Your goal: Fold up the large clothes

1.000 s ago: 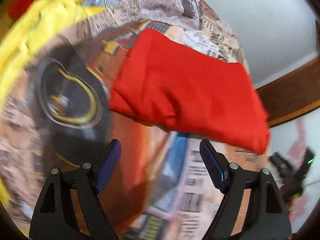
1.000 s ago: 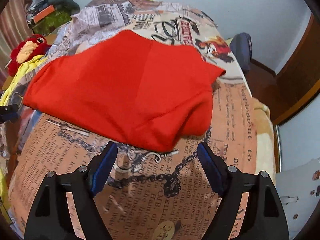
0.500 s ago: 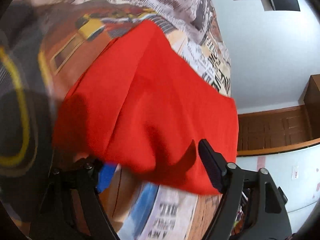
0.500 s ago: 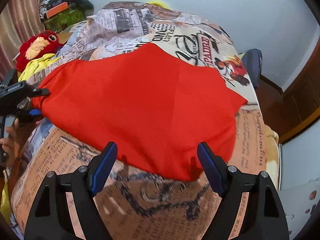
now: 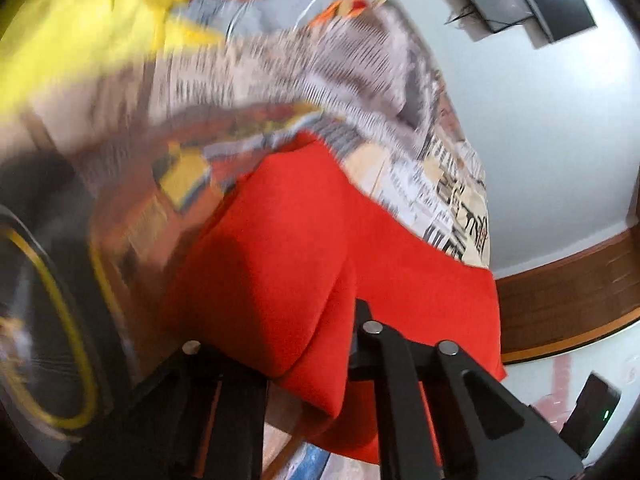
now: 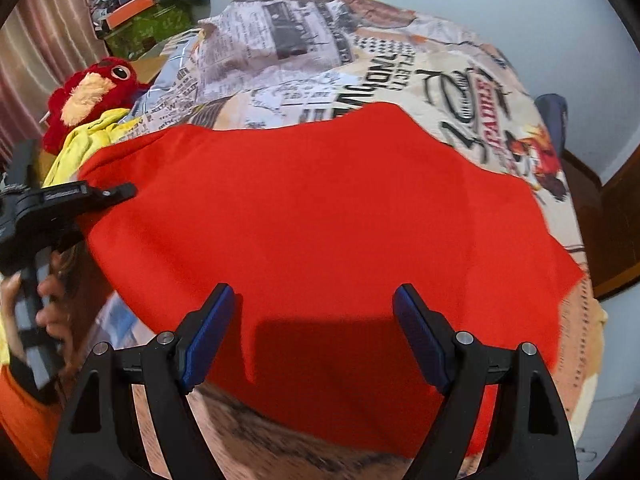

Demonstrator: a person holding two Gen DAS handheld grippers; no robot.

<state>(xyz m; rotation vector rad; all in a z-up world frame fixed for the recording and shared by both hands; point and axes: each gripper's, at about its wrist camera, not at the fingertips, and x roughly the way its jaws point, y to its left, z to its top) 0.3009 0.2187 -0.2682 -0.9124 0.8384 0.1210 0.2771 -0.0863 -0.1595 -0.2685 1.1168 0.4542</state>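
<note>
A folded red garment (image 6: pixel 320 216) lies on a bed covered with a newspaper-print sheet (image 6: pixel 312 52). My right gripper (image 6: pixel 314 332) is open, its blue-padded fingers (image 6: pixel 208 336) spread either side of the garment's near edge, with cloth between them. My left gripper (image 5: pixel 288 344) is shut on the red garment (image 5: pixel 320 248) at its left edge; cloth bunches over and hides the fingertips. The left gripper also shows in the right wrist view (image 6: pixel 72 196), clamped on that edge.
A red plush toy (image 6: pixel 88 96) and a yellow cloth (image 6: pixel 88 136) lie at the bed's left side. Clutter (image 6: pixel 144 12) is stacked behind them. A dark wooden panel (image 5: pixel 568 296) and white wall stand beyond the bed.
My left gripper moved onto the garment's left edge and closed on it. My right gripper moved forward until the garment's near edge lies between its open fingers.
</note>
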